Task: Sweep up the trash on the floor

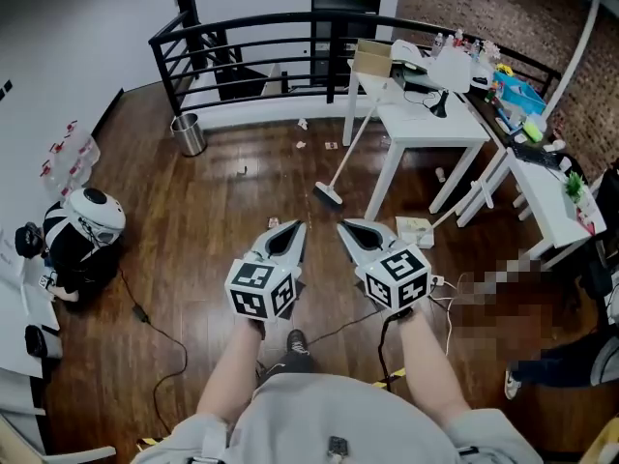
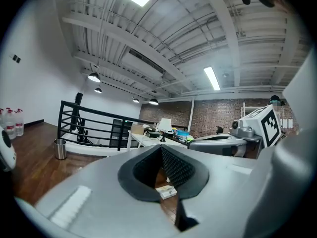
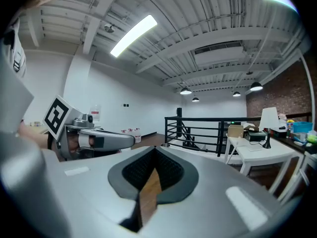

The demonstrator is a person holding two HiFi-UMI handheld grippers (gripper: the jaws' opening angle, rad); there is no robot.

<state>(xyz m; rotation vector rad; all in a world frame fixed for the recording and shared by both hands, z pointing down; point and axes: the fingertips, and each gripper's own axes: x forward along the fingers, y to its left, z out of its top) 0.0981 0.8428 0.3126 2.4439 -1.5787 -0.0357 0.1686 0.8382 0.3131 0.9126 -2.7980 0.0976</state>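
Head view shows my left gripper (image 1: 295, 232) and right gripper (image 1: 348, 230) side by side over the wooden floor (image 1: 193, 220), both jaws clenched on nothing. I fear that, if they arrive so closed, they only push the handle of the broom (image 1: 344, 162), and it slides off the white bench (image 1: 435, 129) where it leans. The broom stands ahead of the jaws, well apart; the paper scraps (image 1: 302, 145) lie farther, near the railing (image 1: 251, 42).
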